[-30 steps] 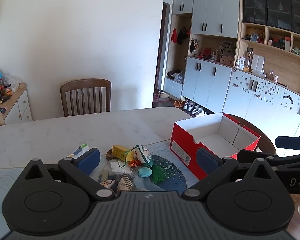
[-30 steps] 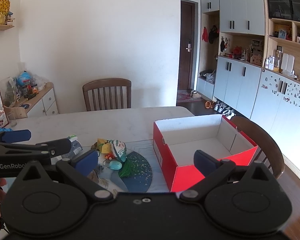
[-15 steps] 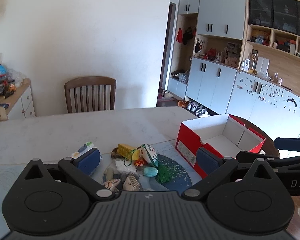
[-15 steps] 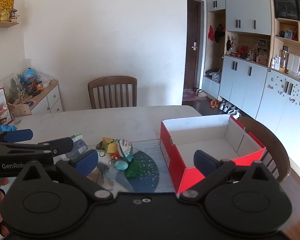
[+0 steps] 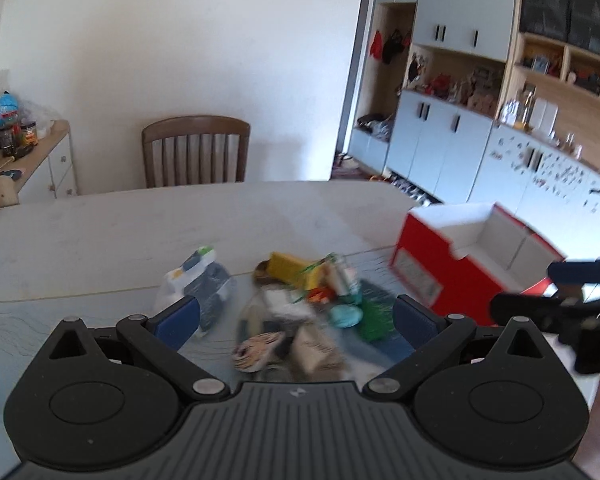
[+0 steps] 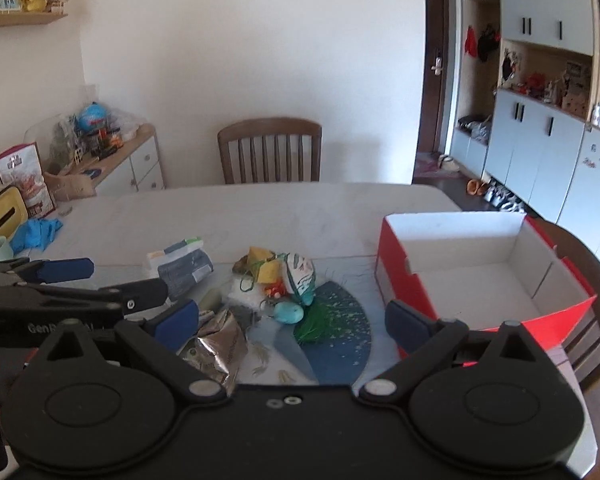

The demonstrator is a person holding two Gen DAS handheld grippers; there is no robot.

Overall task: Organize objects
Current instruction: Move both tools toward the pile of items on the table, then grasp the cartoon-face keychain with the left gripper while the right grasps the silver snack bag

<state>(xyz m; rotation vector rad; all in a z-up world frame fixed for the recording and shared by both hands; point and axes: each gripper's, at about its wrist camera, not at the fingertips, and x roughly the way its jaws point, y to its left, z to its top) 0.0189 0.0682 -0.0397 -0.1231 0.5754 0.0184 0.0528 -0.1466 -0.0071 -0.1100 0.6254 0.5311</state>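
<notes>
Above the cluttered table [image 6: 260, 208], left gripper [image 5: 296, 316] and right gripper [image 6: 292, 316] level, both spread wide, empty

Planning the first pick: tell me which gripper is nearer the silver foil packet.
Left, as far as I can judge. The left gripper hangs just left of the silver foil packet, with open jaws. The right gripper sits further back and more toward the red box.
</notes>
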